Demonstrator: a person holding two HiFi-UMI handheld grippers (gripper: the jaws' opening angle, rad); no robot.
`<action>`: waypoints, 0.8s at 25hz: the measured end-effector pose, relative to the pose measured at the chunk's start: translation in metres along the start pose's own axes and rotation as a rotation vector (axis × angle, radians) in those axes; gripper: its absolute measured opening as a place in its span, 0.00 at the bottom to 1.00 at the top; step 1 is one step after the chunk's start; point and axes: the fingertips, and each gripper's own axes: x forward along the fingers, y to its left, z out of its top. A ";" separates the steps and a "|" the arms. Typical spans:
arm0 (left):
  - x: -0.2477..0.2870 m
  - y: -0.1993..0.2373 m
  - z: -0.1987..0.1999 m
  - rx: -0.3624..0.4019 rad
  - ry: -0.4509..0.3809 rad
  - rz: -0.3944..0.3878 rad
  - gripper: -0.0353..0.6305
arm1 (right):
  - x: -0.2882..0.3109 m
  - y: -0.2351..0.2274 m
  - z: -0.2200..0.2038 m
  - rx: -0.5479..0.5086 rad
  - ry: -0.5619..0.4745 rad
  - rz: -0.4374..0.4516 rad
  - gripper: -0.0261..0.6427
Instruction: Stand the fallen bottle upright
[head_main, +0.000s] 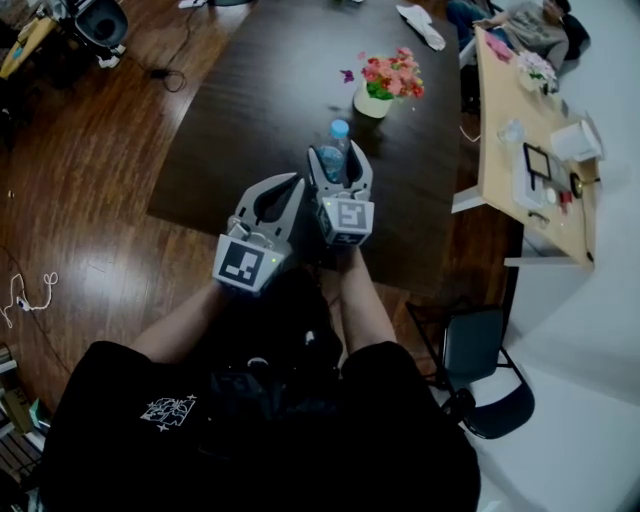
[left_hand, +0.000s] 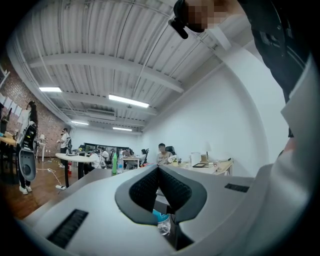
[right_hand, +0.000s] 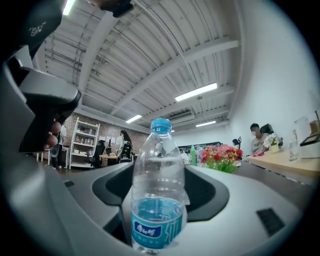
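A clear water bottle (head_main: 340, 129) with a blue cap and blue label stands upright on the dark table (head_main: 260, 110). My right gripper (head_main: 339, 152) is shut on the bottle's lower body. In the right gripper view the bottle (right_hand: 157, 185) fills the middle, upright between the jaws of the right gripper (right_hand: 165, 176). My left gripper (head_main: 297, 182) sits just left of it, shut and holding nothing. In the left gripper view the left gripper (left_hand: 159, 169) has its pads touching, and part of the bottle (left_hand: 161, 220) shows in the gap below them.
A white pot of pink and red flowers (head_main: 386, 82) stands on the table beyond the bottle. A light wooden desk (head_main: 505, 150) with small items runs along the right. A dark chair (head_main: 478, 365) sits at lower right. Cables lie on the wooden floor (head_main: 80, 200).
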 end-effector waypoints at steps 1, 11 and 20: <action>-0.002 -0.001 0.000 0.002 0.003 -0.002 0.05 | -0.002 0.002 0.000 -0.001 -0.001 0.001 0.58; -0.015 -0.008 0.037 -0.028 0.034 0.011 0.05 | -0.041 0.009 0.035 -0.002 0.034 -0.009 0.60; -0.023 -0.025 0.086 -0.054 0.004 -0.006 0.05 | -0.137 0.036 0.160 -0.027 -0.052 -0.125 0.06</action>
